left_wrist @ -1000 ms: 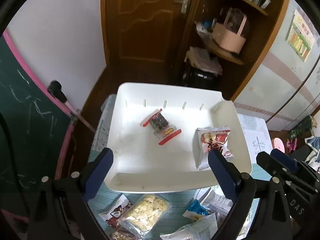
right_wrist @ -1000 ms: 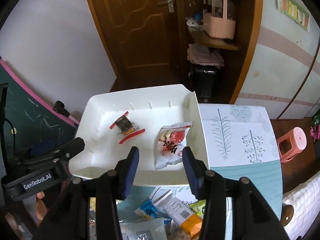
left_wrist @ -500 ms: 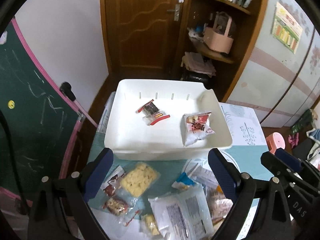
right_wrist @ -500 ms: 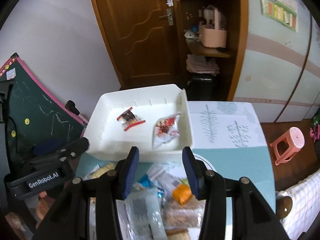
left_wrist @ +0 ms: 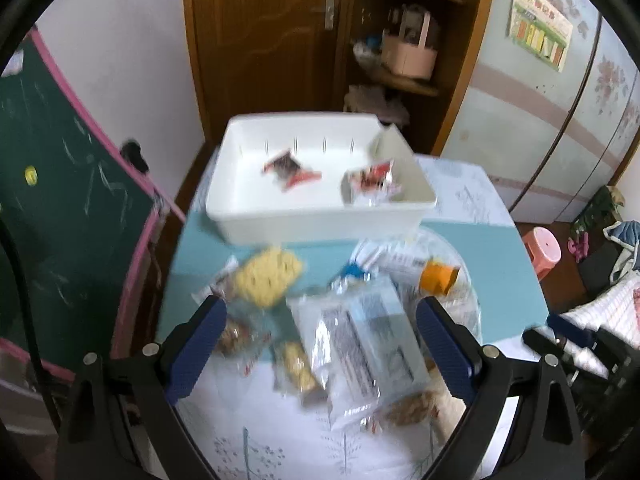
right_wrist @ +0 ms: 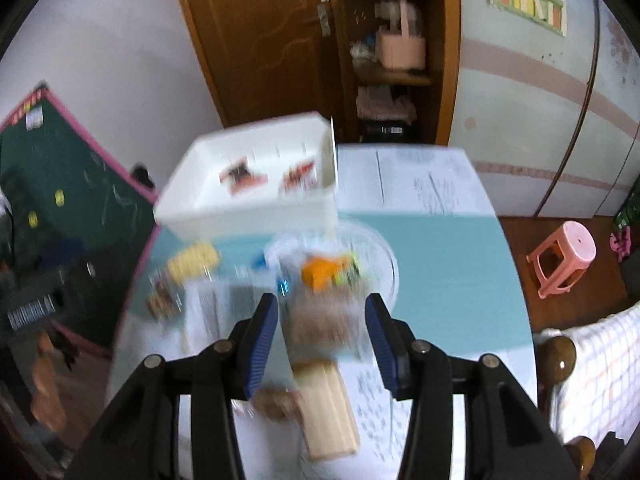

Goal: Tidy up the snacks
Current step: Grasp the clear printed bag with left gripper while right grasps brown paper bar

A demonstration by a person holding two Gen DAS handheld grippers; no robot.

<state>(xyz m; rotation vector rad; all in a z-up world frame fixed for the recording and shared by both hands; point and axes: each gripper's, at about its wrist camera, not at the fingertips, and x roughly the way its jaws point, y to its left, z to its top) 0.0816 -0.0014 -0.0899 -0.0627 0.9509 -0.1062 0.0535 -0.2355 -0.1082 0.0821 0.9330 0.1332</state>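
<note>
Brown wooden door (left_wrist: 256,36), green chalkboard (left_wrist: 60,200), pink stool (right_wrist: 568,256)

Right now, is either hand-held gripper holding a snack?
No. The left hand-held gripper and right hand-held gripper are both open above the loose snack packets, holding nothing.

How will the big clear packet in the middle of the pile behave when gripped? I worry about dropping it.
The big clear packet looks like glossy film, so probably slippery. It seems flat and thin, likely floppy and light. It overlaps other snacks, so lifting may drag them.
</note>
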